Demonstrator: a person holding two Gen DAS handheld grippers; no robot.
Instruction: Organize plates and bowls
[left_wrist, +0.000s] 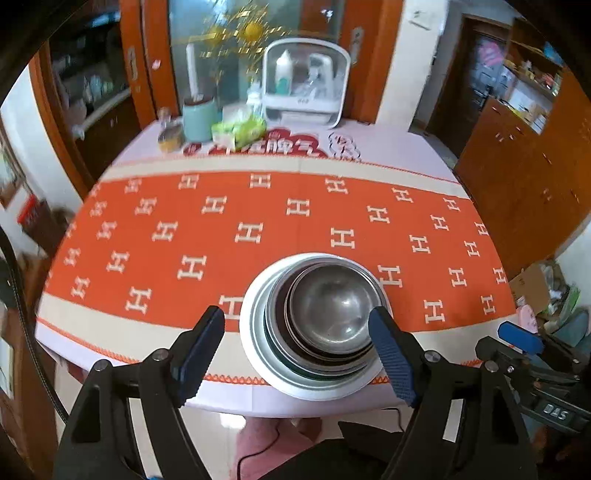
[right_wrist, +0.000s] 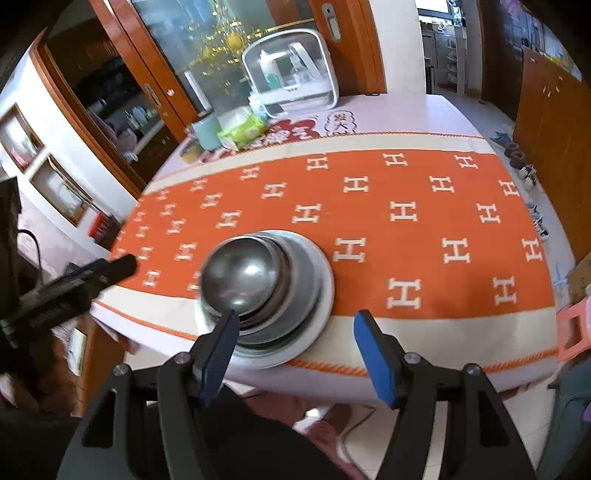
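Steel bowls (left_wrist: 328, 310) nested on white plate (left_wrist: 255, 354), stack at near edge of orange cloth (left_wrist: 258, 221), likely gathered for tidiness; left gripper (left_wrist: 297, 354) and right gripper (right_wrist: 297, 354) both spread, empty

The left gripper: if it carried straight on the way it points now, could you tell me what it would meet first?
Probably the steel bowl topping the stack on the white plate; the open left gripper frames it, though depth is uncertain.

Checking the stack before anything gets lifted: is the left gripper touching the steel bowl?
Cannot tell. In the left wrist view the left gripper straddles the steel bowl, one finger overlapping its rim; neither view shows contact or gap plainly.
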